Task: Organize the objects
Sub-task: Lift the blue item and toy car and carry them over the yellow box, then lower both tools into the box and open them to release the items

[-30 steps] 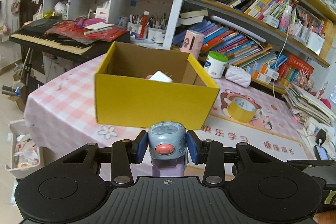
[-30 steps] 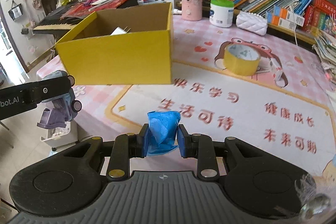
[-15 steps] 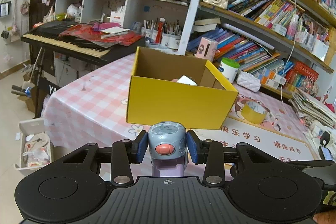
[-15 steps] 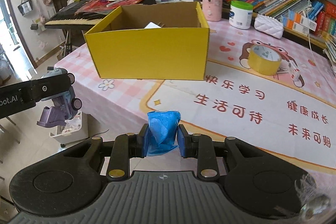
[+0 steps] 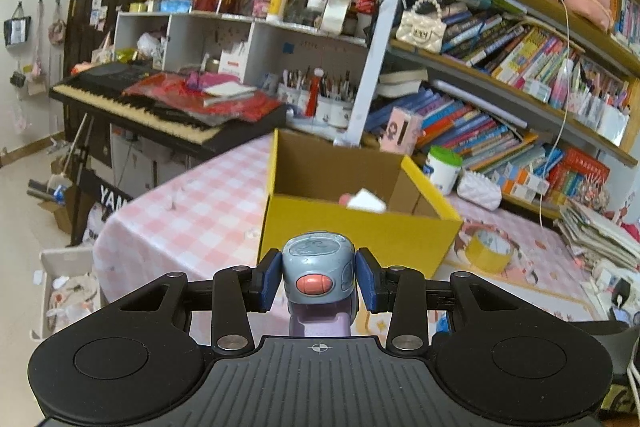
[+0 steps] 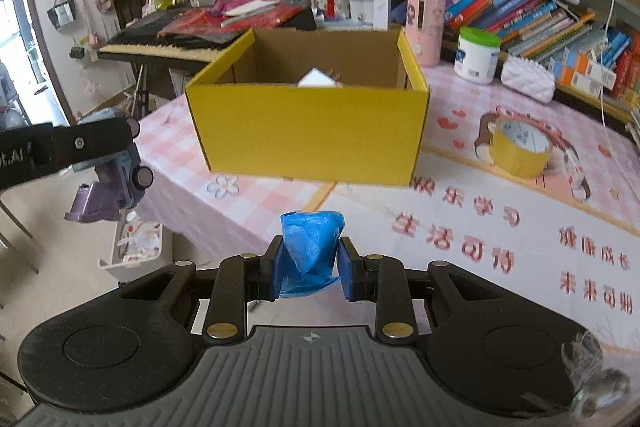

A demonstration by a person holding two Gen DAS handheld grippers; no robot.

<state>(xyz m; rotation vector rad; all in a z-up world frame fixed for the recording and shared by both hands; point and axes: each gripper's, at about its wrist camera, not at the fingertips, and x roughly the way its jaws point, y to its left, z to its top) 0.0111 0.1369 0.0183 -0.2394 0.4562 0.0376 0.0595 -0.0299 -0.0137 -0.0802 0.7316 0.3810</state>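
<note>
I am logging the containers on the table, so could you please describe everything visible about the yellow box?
The yellow box is open-topped cardboard, yellow outside and plain brown inside, with no lid in view. It stands upright on the pink checked tablecloth, near the table's corner. A white object shows above its rim. Neither gripper touches it.

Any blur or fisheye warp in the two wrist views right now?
Left wrist: held toy sharp, yellow box and white item inside it smeared, bookshelves bowed, corners vignetted. Right wrist: blue wad crisp, box slightly soft, printed mat readable, smudge bottom right.
</note>
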